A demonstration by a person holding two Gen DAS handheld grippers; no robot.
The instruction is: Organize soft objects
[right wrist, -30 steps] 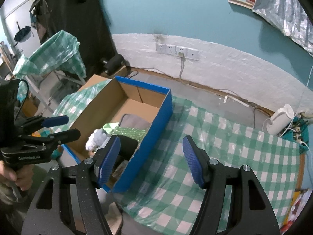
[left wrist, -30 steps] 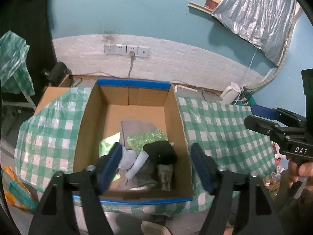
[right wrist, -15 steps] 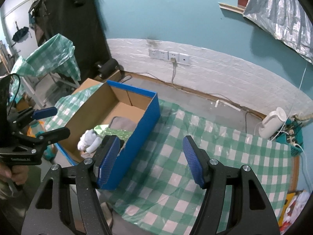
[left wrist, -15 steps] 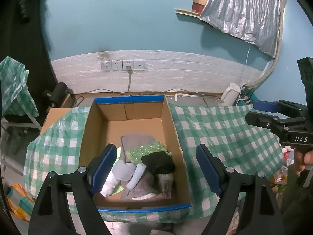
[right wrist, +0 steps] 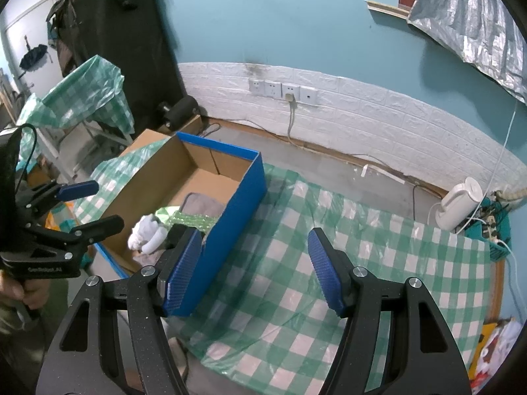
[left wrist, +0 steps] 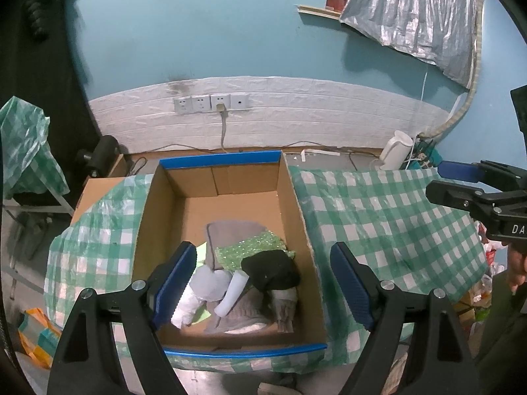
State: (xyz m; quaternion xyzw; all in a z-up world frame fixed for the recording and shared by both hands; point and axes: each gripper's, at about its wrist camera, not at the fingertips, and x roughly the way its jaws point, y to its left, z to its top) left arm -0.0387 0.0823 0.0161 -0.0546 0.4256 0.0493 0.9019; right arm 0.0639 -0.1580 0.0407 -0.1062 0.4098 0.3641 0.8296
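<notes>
You'd pulled both tongs back from the box; left tongs and right tongs gaped empty. Soft black bundle: pinch mid-fold.

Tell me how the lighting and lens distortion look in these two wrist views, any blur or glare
Left wrist view: dim, bluish light; the fisheye bows the white wall panel and darkens the corners; the cardboard box reads sharp. Right wrist view: same curvature, soft shine on the checked tablecloth, no strong glare or motion blur.
</notes>
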